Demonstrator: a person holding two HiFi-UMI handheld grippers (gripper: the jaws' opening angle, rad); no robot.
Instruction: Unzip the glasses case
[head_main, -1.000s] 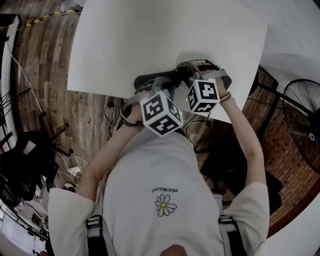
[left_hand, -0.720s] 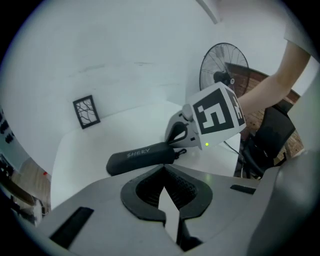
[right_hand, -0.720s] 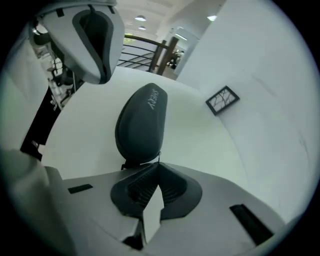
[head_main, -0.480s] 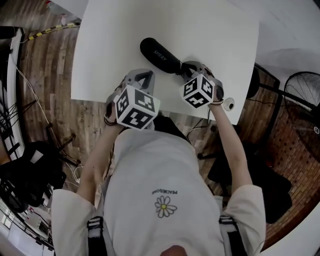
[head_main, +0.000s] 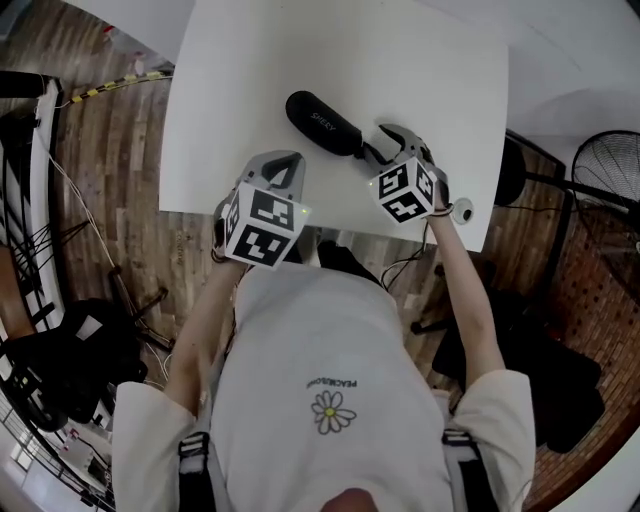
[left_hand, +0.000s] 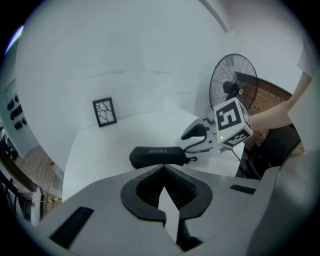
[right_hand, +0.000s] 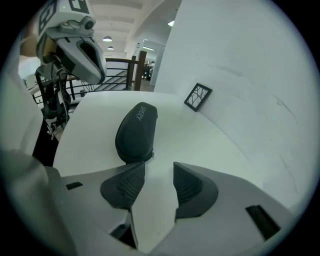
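The person is holding both grippers low over the near part of the white table (head_main: 430, 70). The left gripper (head_main: 284, 165) is hanging with its jaws pressed together, the pads meeting tip to tip and nothing caught between them; the black glasses case (head_main: 322, 124) is lying flat on the table ahead of its tips, apart from them, and is stretching sideways across its line of sight. The right gripper (head_main: 378, 150) is pointing down at one end of the case; its jaws have just been opening and are now standing spread, with only bare tabletop showing between the pads; the case's rounded end is sitting just ahead of the tips, nearer the pad on the left of the right gripper view, and neither pad is pressing on it. A small zipper pull (left_hand: 192, 159) is sticking out of that end, toward the right gripper; the case is looking closed. Beyond the case from both grippers, a small black-framed card (left_hand: 104, 111) is standing where the table meets the wall; a standing fan (left_hand: 232, 85) is showing behind the right gripper.
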